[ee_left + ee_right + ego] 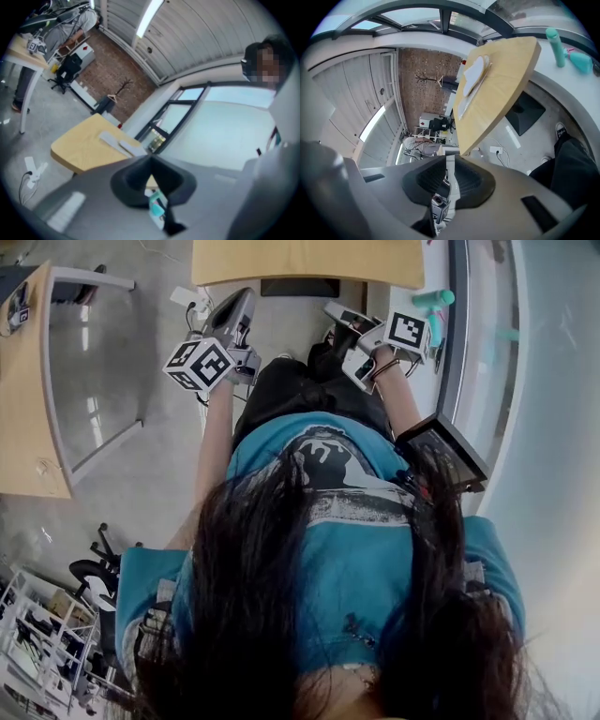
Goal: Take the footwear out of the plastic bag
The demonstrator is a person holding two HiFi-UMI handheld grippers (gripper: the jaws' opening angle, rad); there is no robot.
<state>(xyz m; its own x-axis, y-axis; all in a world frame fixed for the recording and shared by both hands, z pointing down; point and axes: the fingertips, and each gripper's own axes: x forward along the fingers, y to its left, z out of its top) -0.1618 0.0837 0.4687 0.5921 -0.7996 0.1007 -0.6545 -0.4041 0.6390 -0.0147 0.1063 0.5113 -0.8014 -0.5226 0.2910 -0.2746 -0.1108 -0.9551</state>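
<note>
table (309, 263): before person (356, 549) | plastic bag (474, 79): on table | desk (21, 409): far left

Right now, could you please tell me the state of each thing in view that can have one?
Left tongs: shut, empty.
Right tongs: barely apart, empty.
Pale flat items: lying on the wooden table, clear of both tongs.

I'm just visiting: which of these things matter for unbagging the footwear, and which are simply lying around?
For the job: left tool, right tool, pale flat bundle on the wooden table, probably the bagged footwear.
Just lying about: teal bottle, power strip, office chair, coat stand.
</note>
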